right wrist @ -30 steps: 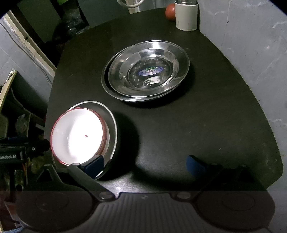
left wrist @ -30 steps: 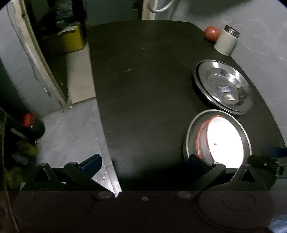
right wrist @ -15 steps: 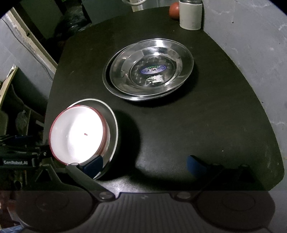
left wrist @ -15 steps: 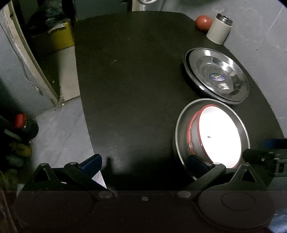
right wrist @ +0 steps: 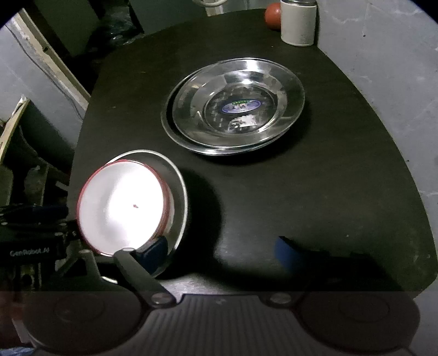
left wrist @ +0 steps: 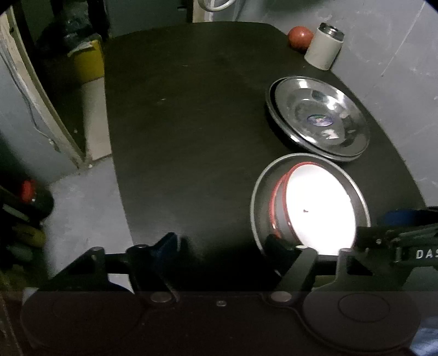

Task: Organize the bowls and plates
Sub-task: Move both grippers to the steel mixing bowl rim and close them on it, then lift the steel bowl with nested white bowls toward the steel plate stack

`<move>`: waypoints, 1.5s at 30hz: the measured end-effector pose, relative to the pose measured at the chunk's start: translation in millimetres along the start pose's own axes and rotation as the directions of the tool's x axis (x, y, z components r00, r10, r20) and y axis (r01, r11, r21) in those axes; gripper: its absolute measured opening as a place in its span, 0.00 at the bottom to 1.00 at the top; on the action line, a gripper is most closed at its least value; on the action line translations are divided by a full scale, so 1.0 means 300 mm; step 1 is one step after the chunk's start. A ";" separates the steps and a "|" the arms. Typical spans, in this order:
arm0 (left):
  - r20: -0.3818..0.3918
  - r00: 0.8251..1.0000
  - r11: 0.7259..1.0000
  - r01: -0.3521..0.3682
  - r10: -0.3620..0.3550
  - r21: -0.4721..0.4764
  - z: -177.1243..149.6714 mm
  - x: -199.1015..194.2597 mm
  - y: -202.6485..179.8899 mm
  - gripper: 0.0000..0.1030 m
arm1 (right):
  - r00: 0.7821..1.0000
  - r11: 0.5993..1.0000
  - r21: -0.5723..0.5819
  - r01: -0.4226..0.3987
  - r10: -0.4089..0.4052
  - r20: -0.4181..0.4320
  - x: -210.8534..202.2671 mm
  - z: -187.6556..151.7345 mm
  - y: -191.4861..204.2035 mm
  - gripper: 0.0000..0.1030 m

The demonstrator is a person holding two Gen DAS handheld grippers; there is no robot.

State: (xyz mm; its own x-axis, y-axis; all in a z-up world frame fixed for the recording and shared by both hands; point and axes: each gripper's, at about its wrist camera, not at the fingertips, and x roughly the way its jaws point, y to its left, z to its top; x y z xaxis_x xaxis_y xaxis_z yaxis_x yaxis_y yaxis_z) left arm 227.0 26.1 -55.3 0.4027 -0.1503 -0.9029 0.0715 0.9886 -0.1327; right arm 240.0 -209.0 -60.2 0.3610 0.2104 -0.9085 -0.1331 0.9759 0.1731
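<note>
White bowl (right wrist: 120, 210) nested in steel bowl (right wrist: 178, 197), near edge of surface (right wrist: 301, 191) | your left tongs (left wrist: 221, 243) and right tongs (right wrist: 219, 246) both released, straddling rims | step: bowls stacked, I judge | next: clench on rim, carry toward steel plates (right wrist: 235, 106).

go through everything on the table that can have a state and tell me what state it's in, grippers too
White bowl with red rim: nested in a steel bowl, looks empty.
Steel bowl: upright near the table edge.
Steel plates: stacked, top one empty.
White canister: upright, lid on.
Left gripper: open.
Right gripper: open.
</note>
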 end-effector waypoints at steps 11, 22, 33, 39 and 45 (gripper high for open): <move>0.007 0.995 0.995 0.104 -0.104 -0.008 0.005 -0.013 -0.036 0.13 | 0.998 0.995 -0.074 -0.066 0.067 0.008 -0.017 0.002 0.041 0.51; 0.010 0.995 0.995 0.101 -0.100 -0.010 0.002 -0.013 -0.040 0.13 | 0.996 0.990 -0.108 -0.095 0.094 -0.010 -0.002 0.017 0.079 0.21; 0.011 0.995 0.996 0.094 -0.094 -0.006 -0.001 -0.017 -0.039 0.13 | 0.996 0.992 -0.088 -0.087 0.086 -0.016 0.014 0.022 0.080 0.20; 0.004 0.996 0.996 0.084 -0.084 -0.005 0.002 -0.018 -0.045 0.14 | 0.996 0.993 -0.074 -0.091 0.091 -0.011 0.009 0.011 0.076 0.20; 0.004 0.998 0.998 0.064 -0.065 0.003 0.004 -0.017 -0.058 0.13 | 0.995 0.993 -0.070 -0.097 0.097 -0.004 0.010 0.009 0.073 0.20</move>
State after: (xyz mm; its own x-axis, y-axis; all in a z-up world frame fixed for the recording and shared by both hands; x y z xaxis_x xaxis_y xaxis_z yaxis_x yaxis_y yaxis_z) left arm 224.8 9.7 -47.8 0.4011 -0.2138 -0.8907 0.1004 0.9768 -0.1892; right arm 240.5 -186.9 -58.0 0.3425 0.3035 -0.8892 -0.2314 0.9445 0.2333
